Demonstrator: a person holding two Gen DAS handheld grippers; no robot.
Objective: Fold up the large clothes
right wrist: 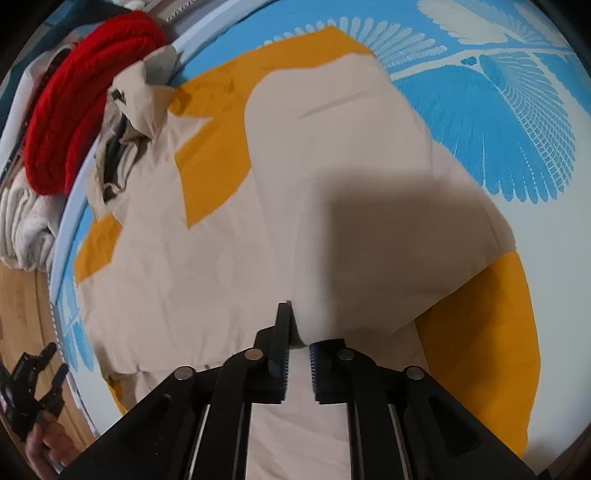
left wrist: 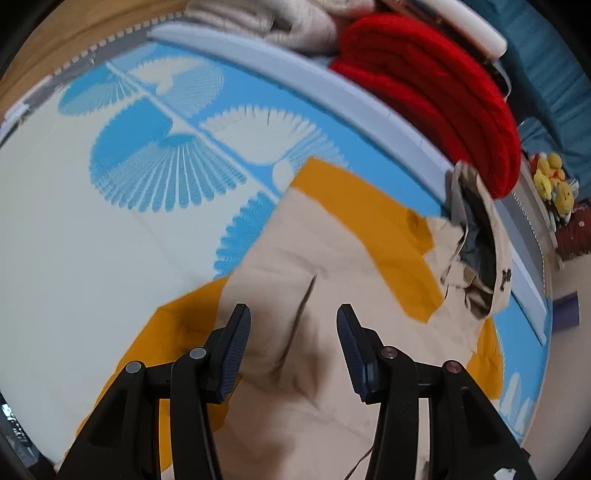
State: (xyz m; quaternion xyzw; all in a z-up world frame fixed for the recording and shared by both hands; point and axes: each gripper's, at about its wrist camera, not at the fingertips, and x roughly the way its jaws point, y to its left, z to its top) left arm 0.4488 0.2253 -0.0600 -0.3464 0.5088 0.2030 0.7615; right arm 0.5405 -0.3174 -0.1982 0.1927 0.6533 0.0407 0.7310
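Note:
A large beige jacket with orange panels [left wrist: 325, 258] lies spread on a blue-and-white patterned mat [left wrist: 110, 229]. Its hood and dark lining [left wrist: 476, 236] bunch at the mat's far edge. My left gripper [left wrist: 293, 314] is open and empty, hovering just above the beige body. In the right wrist view my right gripper [right wrist: 299, 332] is shut on a fold of the beige jacket [right wrist: 351, 192] and holds it lifted, so the fabric tents up in front of the fingers. The left gripper also shows at the lower left of that view [right wrist: 51, 365], off the mat.
A folded red knit [left wrist: 436, 88] and pale folded garments [left wrist: 266, 22] are stacked beyond the mat's pale border [left wrist: 332, 85]. Yellow plush toys [left wrist: 554, 181] sit at the far right. Wooden floor [right wrist: 22, 314] borders the mat.

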